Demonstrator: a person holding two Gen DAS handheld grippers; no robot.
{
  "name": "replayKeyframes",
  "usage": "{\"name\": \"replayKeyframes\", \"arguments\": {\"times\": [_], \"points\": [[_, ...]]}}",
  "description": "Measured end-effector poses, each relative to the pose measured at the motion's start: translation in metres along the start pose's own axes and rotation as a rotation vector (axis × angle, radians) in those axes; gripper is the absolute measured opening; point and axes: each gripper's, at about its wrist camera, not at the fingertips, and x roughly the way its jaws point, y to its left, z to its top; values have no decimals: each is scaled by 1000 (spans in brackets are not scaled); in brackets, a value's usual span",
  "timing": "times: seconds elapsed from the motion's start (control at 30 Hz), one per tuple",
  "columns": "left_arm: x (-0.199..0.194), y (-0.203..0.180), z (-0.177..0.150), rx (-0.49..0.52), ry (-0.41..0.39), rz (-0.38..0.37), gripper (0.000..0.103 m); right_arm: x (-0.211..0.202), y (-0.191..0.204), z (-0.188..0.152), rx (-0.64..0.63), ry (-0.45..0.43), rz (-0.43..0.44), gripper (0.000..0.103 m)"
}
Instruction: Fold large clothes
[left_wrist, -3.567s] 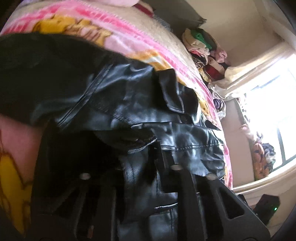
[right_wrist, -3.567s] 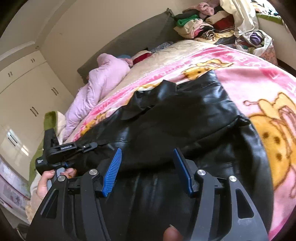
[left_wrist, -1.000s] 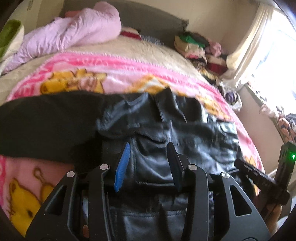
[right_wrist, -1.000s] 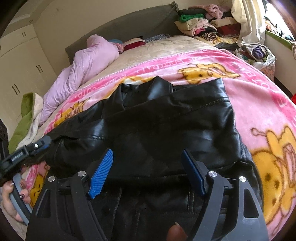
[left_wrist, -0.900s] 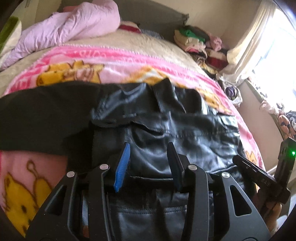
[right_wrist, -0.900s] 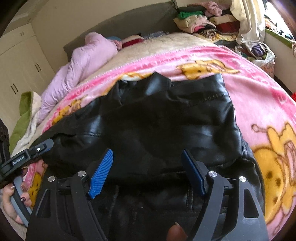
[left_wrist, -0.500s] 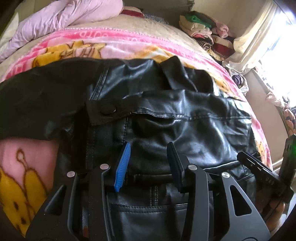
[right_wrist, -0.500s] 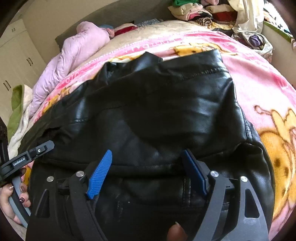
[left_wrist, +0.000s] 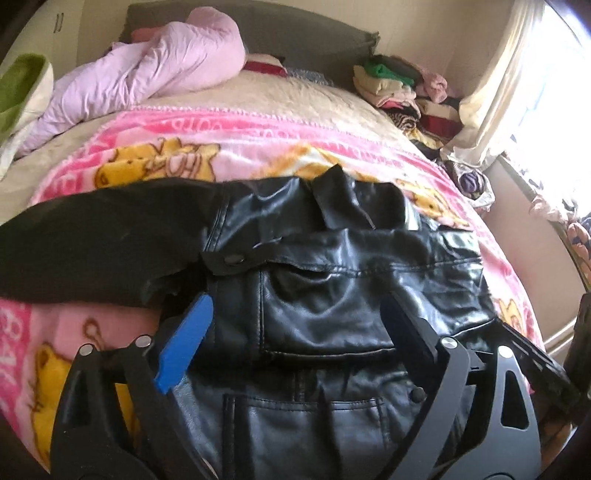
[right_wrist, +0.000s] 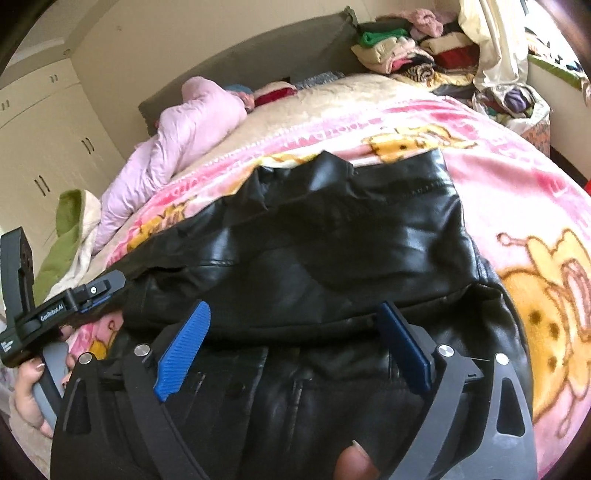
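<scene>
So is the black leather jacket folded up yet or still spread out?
Partly folded: the black leather jacket has one layer doubled across itself, but a sleeve lies spread.

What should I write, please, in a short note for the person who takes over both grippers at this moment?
Left gripper: open, holds nothing, above the jacket's near side.
Right gripper: open, holds nothing, also above the near side.
Black leather jacket: lies on the pink blanket, a panel already folded across the body; one dark sleeve lies out to the left.
Left to do: fold that sleeve in, then fold the jacket smaller.
</scene>
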Motion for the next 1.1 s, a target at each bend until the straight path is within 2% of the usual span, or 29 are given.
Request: {"name": "replayKeyframes", "arguments": {"times": [0.07,0.6,1.1], "points": [[-8,-2,1,2,-25,15,94,-7,4,0,-7,-18,-5,95],[-48,10,-9,13,-70,60,94,-39,41,8,-42,-73,10,99],[-95,33,-11,24,-127,109,94,-61,98,8,-115,-92,89,99]]}}
